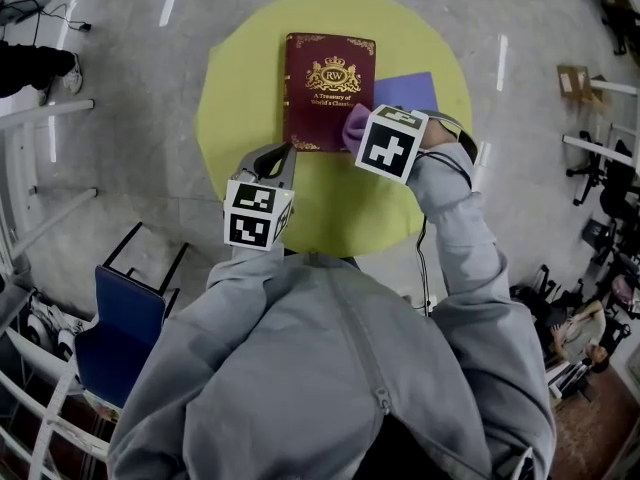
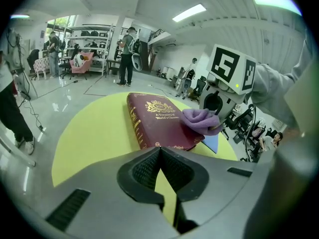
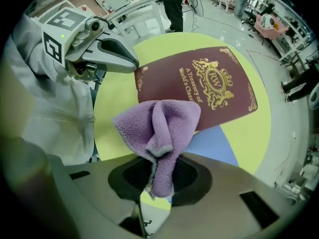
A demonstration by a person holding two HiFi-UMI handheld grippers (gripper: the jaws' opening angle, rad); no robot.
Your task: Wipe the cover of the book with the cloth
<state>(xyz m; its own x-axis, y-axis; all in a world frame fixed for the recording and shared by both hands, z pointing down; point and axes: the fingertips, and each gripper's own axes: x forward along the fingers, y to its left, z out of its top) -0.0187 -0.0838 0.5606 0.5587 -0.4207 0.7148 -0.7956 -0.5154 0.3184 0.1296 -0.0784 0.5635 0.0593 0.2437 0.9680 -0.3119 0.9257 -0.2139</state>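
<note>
my right gripper (image 3: 158, 176) pinches the cloth (image 3: 159, 121), seemingly on the book (image 3: 199, 86) corner; left gripper (image 2: 160, 156), closed empty, leaves the book free to skid.

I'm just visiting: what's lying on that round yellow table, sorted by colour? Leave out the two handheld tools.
Dark red: 1, the book
Purple: 1, the cloth, resting on the book's corner
Blue: 1, a flat sheet beside the book
Total: 3
</note>
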